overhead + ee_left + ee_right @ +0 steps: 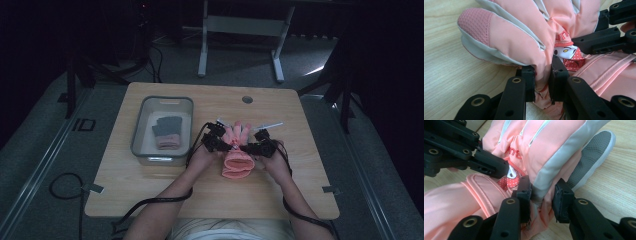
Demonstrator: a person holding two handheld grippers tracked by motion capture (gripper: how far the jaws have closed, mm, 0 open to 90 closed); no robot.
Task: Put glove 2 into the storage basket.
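The room is dim in the high view; the desk (150,185) is the one lit patch, and everything beyond its far edge sinks into near black. A pale streak of light lies on the floor (316,70) past the desk's far right corner. That view is soft and grainy. Both gripper views are bright and evenly lit, the glove (524,32) crisp, with black fingers (527,83) slightly blurred up close.

Bin w/ gloves on table, left side.
Grey bin (138,131) sits on wooden table (150,185); dark glove (167,126) lies atop a pink one (168,142) inside. Round hole (247,99) near table's far edge. White desk frame (240,30) on floor behind.
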